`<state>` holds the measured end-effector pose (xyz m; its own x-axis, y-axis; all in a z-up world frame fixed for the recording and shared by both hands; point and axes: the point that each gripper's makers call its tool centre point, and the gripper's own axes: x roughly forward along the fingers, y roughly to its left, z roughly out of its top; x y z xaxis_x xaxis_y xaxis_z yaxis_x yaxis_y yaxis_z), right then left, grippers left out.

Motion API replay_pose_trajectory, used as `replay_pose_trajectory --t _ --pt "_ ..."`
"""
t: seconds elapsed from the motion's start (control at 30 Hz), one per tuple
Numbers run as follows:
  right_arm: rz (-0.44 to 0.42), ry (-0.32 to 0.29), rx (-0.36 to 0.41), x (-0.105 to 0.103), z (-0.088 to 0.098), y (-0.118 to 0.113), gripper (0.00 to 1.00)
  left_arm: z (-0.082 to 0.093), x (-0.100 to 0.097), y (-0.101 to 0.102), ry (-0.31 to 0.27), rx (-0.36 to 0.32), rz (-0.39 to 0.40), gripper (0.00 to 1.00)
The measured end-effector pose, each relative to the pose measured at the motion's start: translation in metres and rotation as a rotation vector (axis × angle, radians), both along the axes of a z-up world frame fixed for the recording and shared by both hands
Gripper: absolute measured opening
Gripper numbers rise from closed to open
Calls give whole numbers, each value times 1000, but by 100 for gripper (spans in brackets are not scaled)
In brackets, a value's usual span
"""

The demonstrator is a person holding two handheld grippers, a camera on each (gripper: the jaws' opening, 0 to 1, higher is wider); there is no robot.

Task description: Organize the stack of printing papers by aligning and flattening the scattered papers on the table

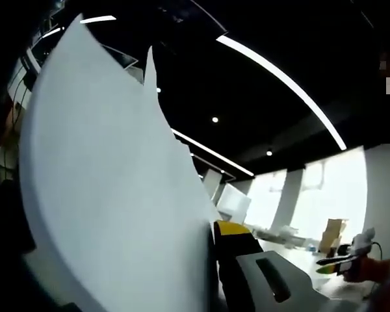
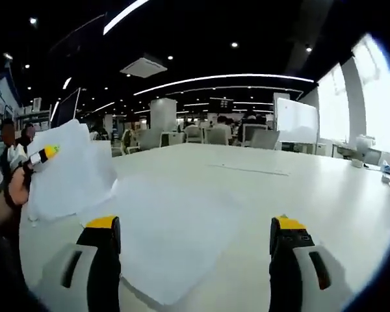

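While left claw pinches lifted papers, right claw spread above table sheets.

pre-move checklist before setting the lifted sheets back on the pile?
1. Left hand-held gripper holds the lifted sheets: ok.
2. Lifted sheets flat: not ok, they curl and fan apart.
3. Right hand-held gripper open and free: ok.
4. Paper on the table lies flat: ok.
5. Edges of the table paper aligned: cannot tell.
6. Table beside the paper free for tapping: ok.
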<state>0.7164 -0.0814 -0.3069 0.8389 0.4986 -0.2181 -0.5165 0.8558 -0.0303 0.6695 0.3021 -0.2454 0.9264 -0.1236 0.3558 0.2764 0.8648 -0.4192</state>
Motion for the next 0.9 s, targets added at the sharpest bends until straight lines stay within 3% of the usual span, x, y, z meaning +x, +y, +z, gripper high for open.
replay_pose_trajectory --t 0.23,0.37,0.53,0.6,0.73,0.9 --pt "137 -2 19 2 7 16 90 0 0 0 1 0 -1 9" --pt "260 74 160 11 13 23 90 0 0 1 -1 1 -1 9" --pt "286 101 236 32 16 20 90 0 0 1 1 0 -1 9" --pt "275 106 227 41 11 19 90 1 -1 1 -2 1 -1 9" --pt "207 138 52 57 -14 12 89 1 -1 1 -3 0 1 9" --pt "221 121 51 66 -17 18 90 1 -1 1 -4 1 1 9"
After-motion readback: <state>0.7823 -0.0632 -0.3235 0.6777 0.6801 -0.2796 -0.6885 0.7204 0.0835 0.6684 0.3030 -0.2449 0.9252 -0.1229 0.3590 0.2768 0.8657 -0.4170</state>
